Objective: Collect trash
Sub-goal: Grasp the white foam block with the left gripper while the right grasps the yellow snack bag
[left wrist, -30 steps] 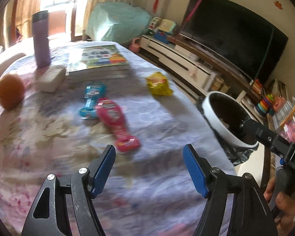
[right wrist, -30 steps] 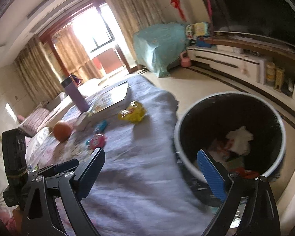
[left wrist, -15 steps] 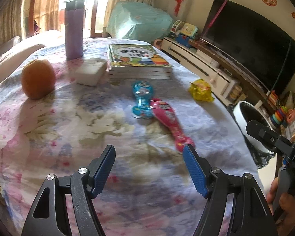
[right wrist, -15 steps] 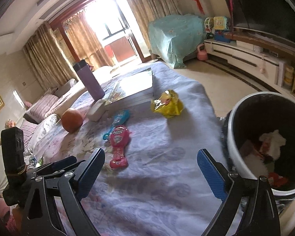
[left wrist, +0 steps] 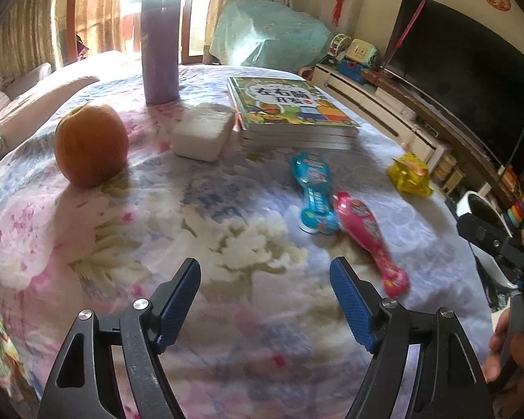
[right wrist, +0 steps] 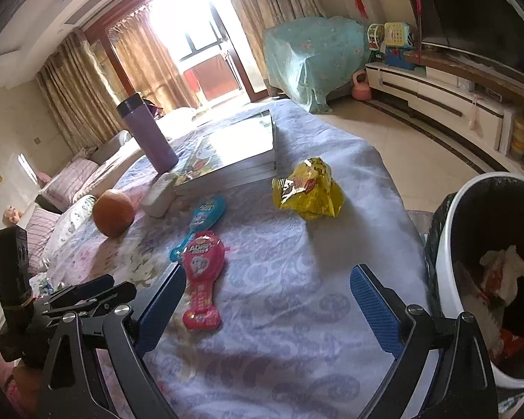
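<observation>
A yellow crumpled snack wrapper (right wrist: pixel 307 188) lies on the table's right side; it also shows in the left wrist view (left wrist: pixel 410 174). A pink wrapper (right wrist: pixel 201 279) and a blue wrapper (right wrist: pixel 201 223) lie side by side mid-table, also seen in the left wrist view as pink (left wrist: pixel 366 234) and blue (left wrist: pixel 314 192). A white trash bin (right wrist: pixel 447 244) with a black liner holds crumpled trash beside the table. My left gripper (left wrist: pixel 264 300) is open and empty over the cloth. My right gripper (right wrist: pixel 267 309) is open and empty, near the pink wrapper.
On the floral tablecloth (left wrist: pixel 227 216) stand an orange (left wrist: pixel 91 145), a white tissue pack (left wrist: pixel 202 134), a purple flask (left wrist: pixel 160 47) and a stack of books (left wrist: pixel 290 111). A TV and cabinet (left wrist: pixel 464 70) line the right wall. A sofa (right wrist: pixel 77 181) lies beyond the table.
Both grippers swung left from the bin toward the table. The bin slid to the right edge of both views; the orange, flask and wrappers now fill the middle. Both jaws stayed open.
</observation>
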Available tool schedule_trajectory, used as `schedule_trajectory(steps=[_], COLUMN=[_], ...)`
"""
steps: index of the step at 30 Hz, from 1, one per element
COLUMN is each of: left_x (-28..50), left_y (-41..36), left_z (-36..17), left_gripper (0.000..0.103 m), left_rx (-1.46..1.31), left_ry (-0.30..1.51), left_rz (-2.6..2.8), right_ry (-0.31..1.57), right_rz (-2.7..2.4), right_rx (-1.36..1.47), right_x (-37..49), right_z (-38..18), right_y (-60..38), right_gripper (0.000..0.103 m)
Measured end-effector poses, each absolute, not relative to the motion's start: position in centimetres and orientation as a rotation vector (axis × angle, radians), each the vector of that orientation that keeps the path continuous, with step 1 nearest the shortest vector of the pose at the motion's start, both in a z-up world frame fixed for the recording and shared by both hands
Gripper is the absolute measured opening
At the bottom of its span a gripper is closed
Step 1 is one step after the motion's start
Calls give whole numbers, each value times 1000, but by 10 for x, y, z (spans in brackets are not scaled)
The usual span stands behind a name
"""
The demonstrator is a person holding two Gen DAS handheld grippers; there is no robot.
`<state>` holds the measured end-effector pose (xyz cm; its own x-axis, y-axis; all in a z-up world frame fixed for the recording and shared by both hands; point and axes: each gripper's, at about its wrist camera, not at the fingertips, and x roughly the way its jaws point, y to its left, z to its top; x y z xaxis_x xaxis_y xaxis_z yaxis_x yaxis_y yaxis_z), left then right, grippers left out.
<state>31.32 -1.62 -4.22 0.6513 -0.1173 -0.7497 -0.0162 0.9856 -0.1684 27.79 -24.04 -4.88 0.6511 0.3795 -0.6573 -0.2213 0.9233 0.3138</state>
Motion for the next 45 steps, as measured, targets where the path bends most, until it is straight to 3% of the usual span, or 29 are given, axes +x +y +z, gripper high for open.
schedule_trajectory(steps=[31,33,34,35,39,41,45], left_x=[469,474,475,478,476,472,455], left_y=[24,23,23,23,24,24,23], left_z=[-76,-78,-79,-82,-83,-81,-78], left_gripper=[74,68,56,51,48,47,47], left_rx=[-62,-61,-64,-61,-49,-47,-49], left_ry=[860,861,866,881,872,864,854], left_rz=[72,52,40,37,35,33,24], right_ry=[812,810,815,824,818,806,803], right_rz=[288,289,290,292,293,298,321], right_rx=[160,150,147,144,132,128,123], right_x=[367,369,370,371,369,365,359], right_z=[-61,-62,-63,-64,-65,-62,-58], right_y=[-234,-233,-233,-232,-231,-232,-231], right_gripper=[95,87,75,61,43,22,15])
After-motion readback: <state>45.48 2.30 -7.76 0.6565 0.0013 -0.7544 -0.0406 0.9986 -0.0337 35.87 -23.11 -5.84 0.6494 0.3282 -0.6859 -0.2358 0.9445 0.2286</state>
